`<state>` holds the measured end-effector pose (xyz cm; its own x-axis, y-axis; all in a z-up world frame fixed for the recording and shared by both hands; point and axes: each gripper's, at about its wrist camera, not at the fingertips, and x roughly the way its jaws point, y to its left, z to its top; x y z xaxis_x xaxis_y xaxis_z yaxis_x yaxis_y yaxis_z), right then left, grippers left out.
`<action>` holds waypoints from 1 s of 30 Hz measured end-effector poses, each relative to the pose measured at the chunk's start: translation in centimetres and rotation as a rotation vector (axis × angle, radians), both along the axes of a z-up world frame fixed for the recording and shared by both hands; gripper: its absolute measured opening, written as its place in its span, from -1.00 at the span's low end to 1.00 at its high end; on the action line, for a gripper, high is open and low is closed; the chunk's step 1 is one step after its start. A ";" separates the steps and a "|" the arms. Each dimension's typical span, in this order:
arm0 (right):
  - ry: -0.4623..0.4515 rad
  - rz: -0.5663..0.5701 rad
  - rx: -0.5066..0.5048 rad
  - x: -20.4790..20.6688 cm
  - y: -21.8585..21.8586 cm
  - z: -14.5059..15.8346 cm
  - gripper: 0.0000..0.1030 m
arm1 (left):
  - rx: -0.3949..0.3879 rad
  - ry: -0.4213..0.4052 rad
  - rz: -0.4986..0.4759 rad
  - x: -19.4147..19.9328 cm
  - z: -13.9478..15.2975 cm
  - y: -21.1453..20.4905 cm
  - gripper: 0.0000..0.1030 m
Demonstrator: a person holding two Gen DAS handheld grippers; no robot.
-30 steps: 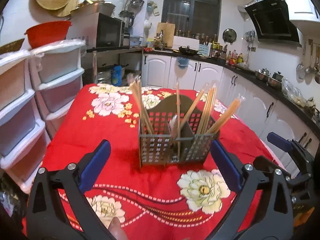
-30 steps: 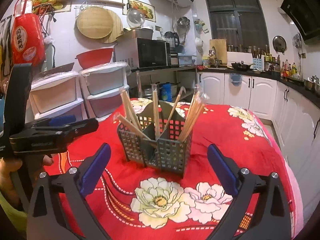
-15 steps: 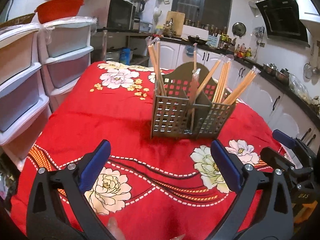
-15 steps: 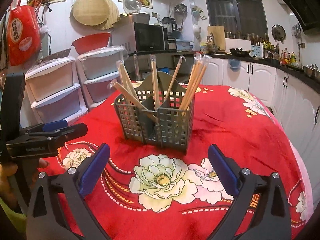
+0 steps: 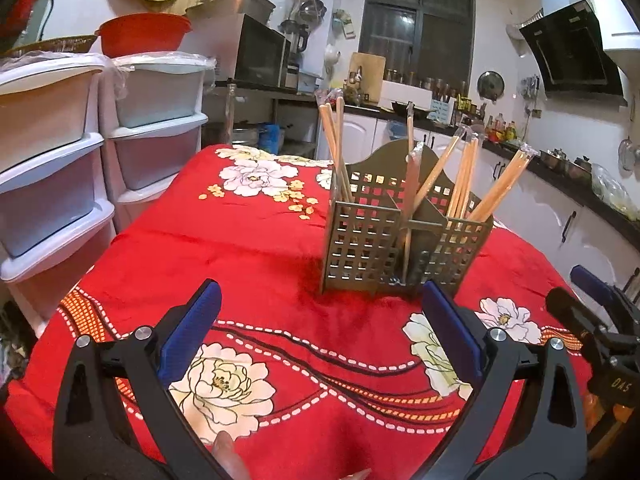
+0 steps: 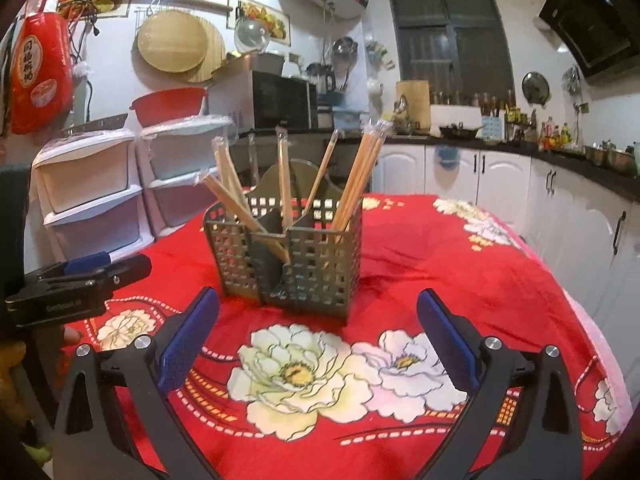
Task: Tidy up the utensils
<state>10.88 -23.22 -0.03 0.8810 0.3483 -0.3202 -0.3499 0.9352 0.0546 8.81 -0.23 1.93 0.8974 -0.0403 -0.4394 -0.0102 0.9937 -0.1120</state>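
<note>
A grey perforated utensil holder [image 5: 404,236] [image 6: 288,256] stands upright on the red floral tablecloth [image 5: 248,248] [image 6: 440,264]. Several wrapped pairs of wooden chopsticks [image 5: 464,172] [image 6: 360,172] lean in its compartments. My left gripper [image 5: 320,328] is open and empty, hovering short of the holder and to its left. My right gripper [image 6: 320,332] is also open and empty, just in front of the holder. Each gripper shows at the edge of the other's view: the right gripper [image 5: 600,320] and the left gripper [image 6: 80,280].
White plastic drawer units [image 5: 60,152] [image 6: 92,192] stand off the table's left side. White kitchen cabinets [image 5: 560,216] [image 6: 500,176] and a counter run along the right. A fingertip [image 5: 228,452] shows at the bottom edge of the left wrist view.
Both grippers have pulled back from the holder, staying open and empty. The left one has also shifted to the left, so the holder now sits right of centre in its view.
</note>
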 end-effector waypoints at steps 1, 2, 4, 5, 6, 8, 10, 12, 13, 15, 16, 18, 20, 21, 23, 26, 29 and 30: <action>-0.012 -0.005 -0.002 0.0 0.0 0.0 0.87 | 0.005 -0.005 0.005 0.1 -0.1 -0.1 0.77; -0.021 -0.007 -0.004 0.0 0.0 0.0 0.87 | 0.006 -0.008 0.007 0.1 -0.1 -0.1 0.77; -0.035 -0.010 -0.005 0.1 0.1 0.0 0.87 | 0.005 -0.016 0.005 0.2 -0.1 -0.2 0.78; -0.042 -0.012 -0.003 0.1 0.1 0.0 0.87 | 0.006 -0.024 0.005 0.3 -0.1 -0.2 0.78; -0.049 -0.014 -0.003 0.1 0.2 0.0 0.87 | 0.008 -0.030 0.004 0.4 -0.1 -0.3 0.78; -0.057 -0.024 -0.007 0.3 0.3 -0.1 0.87 | 0.014 -0.042 0.008 0.4 -0.2 -0.3 0.78; -0.062 -0.028 -0.013 0.3 0.4 -0.3 0.87 | 0.022 -0.050 0.014 0.4 -0.3 -0.5 0.78; -0.062 -0.029 -0.011 0.4 0.4 -0.4 0.87 | 0.029 -0.059 0.012 0.4 -0.4 -0.6 0.78; -0.059 -0.028 -0.011 0.4 0.4 -0.4 0.87 | 0.029 -0.063 0.010 0.4 -0.5 -0.5 0.78; -0.055 -0.025 -0.011 0.6 0.4 -0.6 0.87 | 0.032 -0.070 0.009 0.4 -0.7 -0.6 0.78; -0.052 -0.019 -0.010 0.7 0.5 -0.7 0.87 | 0.032 -0.071 0.007 0.4 -0.8 -0.6 0.78; -0.052 -0.015 -0.007 0.7 0.5 -0.8 0.87 | 0.034 -0.071 0.009 0.5 -0.9 -0.7 0.78; -0.054 -0.012 -0.005 0.7 0.5 -0.9 0.87 | 0.041 -0.070 0.007 0.5 -1.0 -0.7 0.78; -0.054 -0.010 -0.004 0.6 0.5 -1.0 0.87 | 0.044 -0.068 0.005 0.5 -1.1 -0.8 0.78; -0.049 -0.005 -0.003 0.7 0.4 -1.1 0.87 | 0.047 -0.061 0.006 0.7 -1.3 -0.8 0.78; -0.038 -0.005 0.004 0.8 0.3 -1.3 0.87 | 0.041 -0.054 0.010 0.9 -1.5 -0.6 0.78; -0.021 0.001 0.011 1.0 0.2 -1.5 0.87 | 0.041 -0.048 0.016 0.9 -1.7 -0.7 0.78; -0.019 0.001 0.012 1.0 0.2 -1.6 0.87 | 0.042 -0.047 0.019 0.9 -1.7 -0.7 0.78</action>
<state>11.93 -23.06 -1.60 0.8863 0.3532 -0.2995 -0.3523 0.9340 0.0588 9.70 -0.91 0.24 0.9177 -0.0051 -0.3973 -0.0253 0.9971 -0.0711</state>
